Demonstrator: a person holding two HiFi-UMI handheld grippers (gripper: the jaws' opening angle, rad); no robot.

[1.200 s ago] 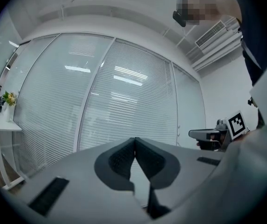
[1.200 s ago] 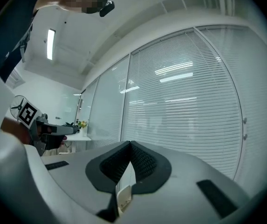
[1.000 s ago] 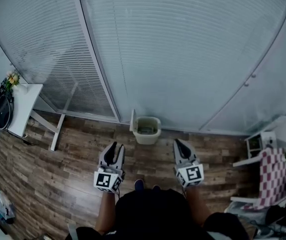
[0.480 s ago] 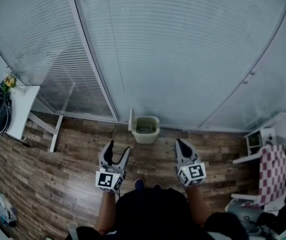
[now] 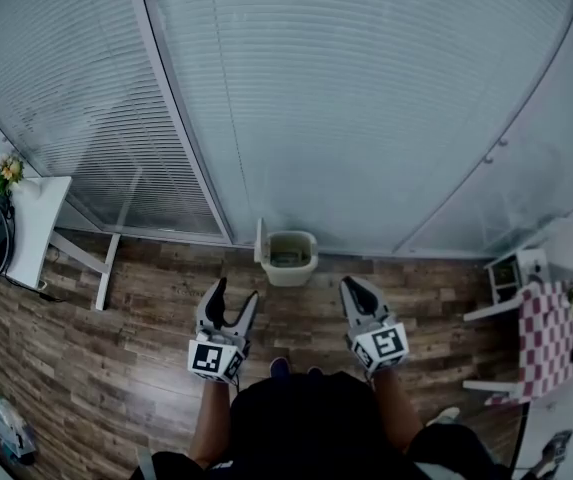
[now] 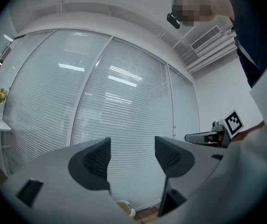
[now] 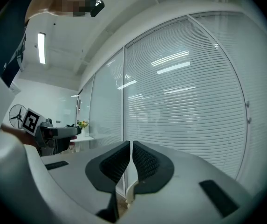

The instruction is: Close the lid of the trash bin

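Observation:
A small pale trash bin (image 5: pixel 291 259) stands on the wooden floor against the glass wall, its lid (image 5: pixel 259 241) upright at the left side. Both grippers hover level in front of it, well short of it. My left gripper (image 5: pixel 234 294) has just been opening and now stands wide, with nothing between its jaws; the left gripper view (image 6: pixel 132 155) shows only the blinds through the gap and the bin's rim (image 6: pixel 124 208) low down. My right gripper (image 5: pixel 350 285) has its pads pressed together with nothing between them, as the right gripper view (image 7: pixel 132 158) also shows.
Glass walls with blinds (image 5: pixel 366 108) close off the far side. A white table (image 5: pixel 36 223) with flowers and a dark bag stands at the left. A checkered-cloth table (image 5: pixel 546 343) and a small white shelf (image 5: pixel 511 268) are at the right.
The left gripper's jaws went from nearly shut to wide open. The right gripper drifted slightly left, still shut. The bin and its lid have not moved.

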